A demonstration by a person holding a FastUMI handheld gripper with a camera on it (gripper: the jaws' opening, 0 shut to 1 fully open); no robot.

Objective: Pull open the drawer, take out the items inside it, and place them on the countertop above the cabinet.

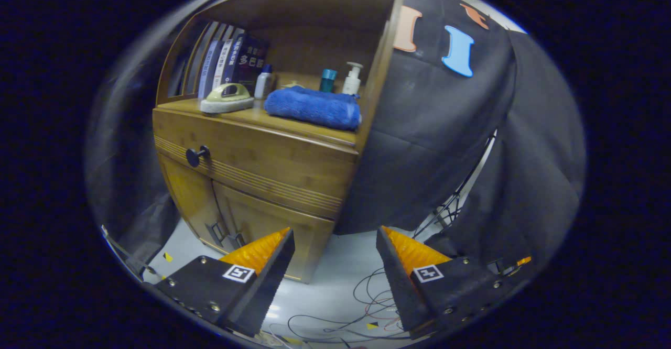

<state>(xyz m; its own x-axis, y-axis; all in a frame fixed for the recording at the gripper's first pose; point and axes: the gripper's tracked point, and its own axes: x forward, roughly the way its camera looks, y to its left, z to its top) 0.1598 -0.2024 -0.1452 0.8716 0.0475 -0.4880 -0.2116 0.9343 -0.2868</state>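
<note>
A wooden cabinet [272,181] stands beyond my fingers, up and to the left. Its drawer [251,163] is closed, with a round dark knob [196,156] near its left end. On the countertop [251,116] above it lie a rolled blue towel [313,108] and a pale green brush with a handle [226,99]. My gripper [335,254] is open, well short of the cabinet, with nothing between its fingers.
Behind the towel stand a small white bottle [263,83], a teal cup [328,80] and a pump bottle [352,79]; books [230,63] lean at the back left. Two lower doors with handles [224,233] sit under the drawer. Cables [361,307] lie on the floor.
</note>
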